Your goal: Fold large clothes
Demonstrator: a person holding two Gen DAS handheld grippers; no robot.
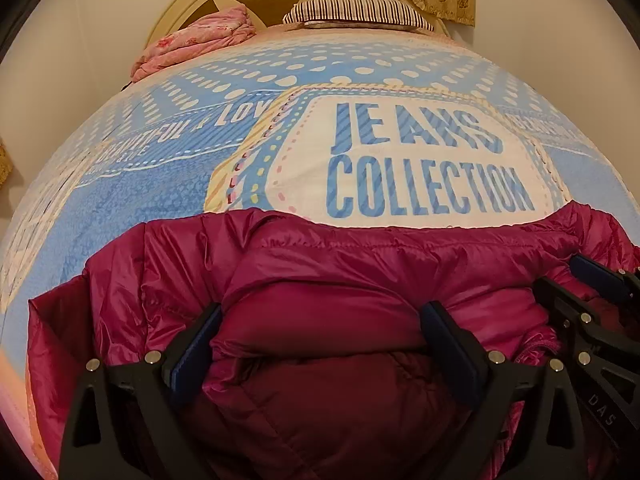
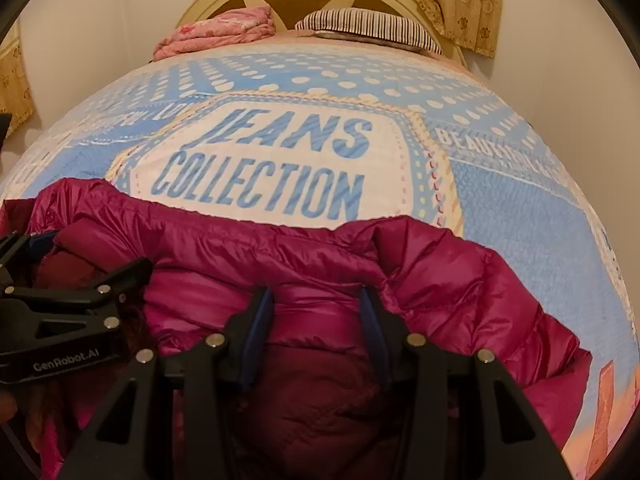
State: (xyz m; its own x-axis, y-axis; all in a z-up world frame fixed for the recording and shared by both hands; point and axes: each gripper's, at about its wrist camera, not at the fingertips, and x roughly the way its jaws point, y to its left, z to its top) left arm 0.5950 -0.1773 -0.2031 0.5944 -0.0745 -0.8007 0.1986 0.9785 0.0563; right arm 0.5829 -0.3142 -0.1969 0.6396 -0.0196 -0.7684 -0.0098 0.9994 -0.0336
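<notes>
"GenRobot.AI" claw (image 2: 40, 256) beside jacket (image 2: 320, 280)

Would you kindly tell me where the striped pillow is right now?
The striped pillow lies at the far end of the bed in both wrist views, against the cream headboard, just right of the folded pink floral blanket.

A bed is covered by a blue bedspread (image 1: 168, 184) printed with dots and "JEANS COLLECTION". A cream arched headboard (image 2: 224, 4) is set against a plain pale wall (image 1: 80, 40). A striped pillow (image 1: 356, 12) and pink folded bedding (image 2: 224, 32) are laid near it, and a floral beige curtain (image 2: 464, 4) is hung at the right
</notes>
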